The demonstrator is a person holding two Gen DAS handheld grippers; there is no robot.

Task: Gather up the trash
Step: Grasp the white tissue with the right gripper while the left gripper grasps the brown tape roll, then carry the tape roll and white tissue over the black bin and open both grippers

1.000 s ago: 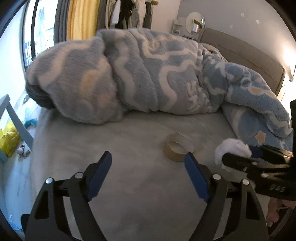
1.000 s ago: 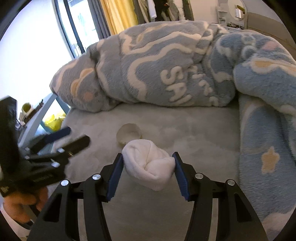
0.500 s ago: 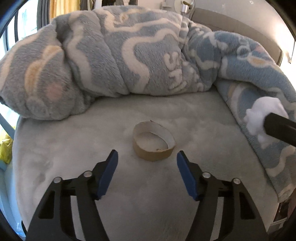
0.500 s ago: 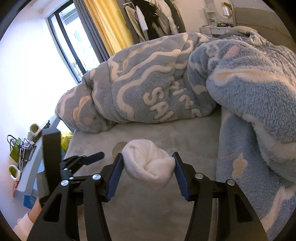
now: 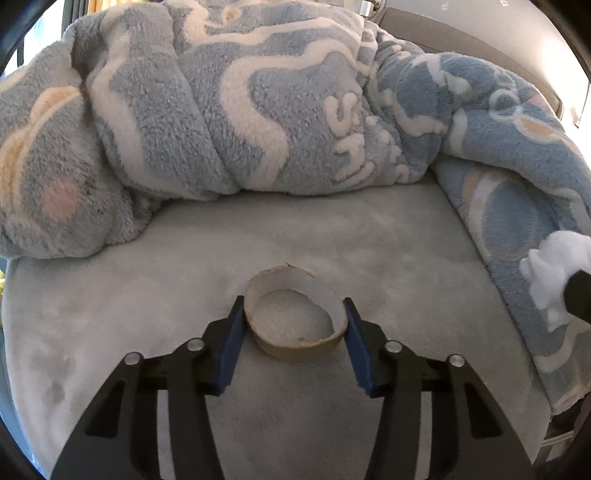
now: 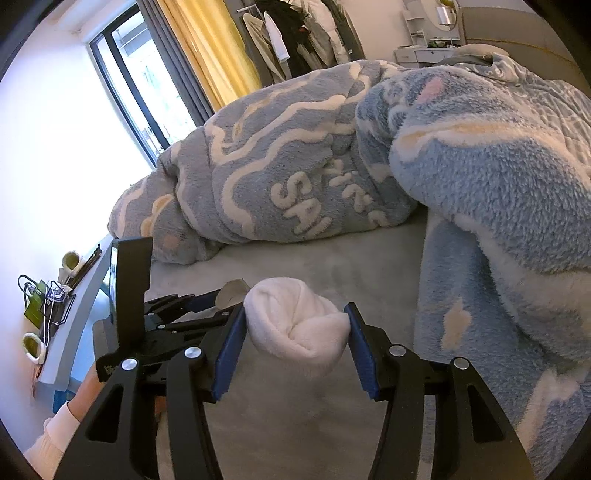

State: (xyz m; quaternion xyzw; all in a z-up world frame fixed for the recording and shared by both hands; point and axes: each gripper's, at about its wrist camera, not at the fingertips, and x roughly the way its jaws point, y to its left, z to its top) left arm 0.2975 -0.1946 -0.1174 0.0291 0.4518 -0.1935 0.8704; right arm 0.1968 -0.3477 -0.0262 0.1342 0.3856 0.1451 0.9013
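Left gripper straddling an empty cardboard tape core on the grey bedsheet, blue pads touching its two sides. Right gripper pinching a balled white sock above the sheet. From the left wrist: sock far right, against the fleece blanket. Only from the right wrist: tape core mostly hidden behind the sock, left gripper low left, yellow curtain and hanging clothes beyond.
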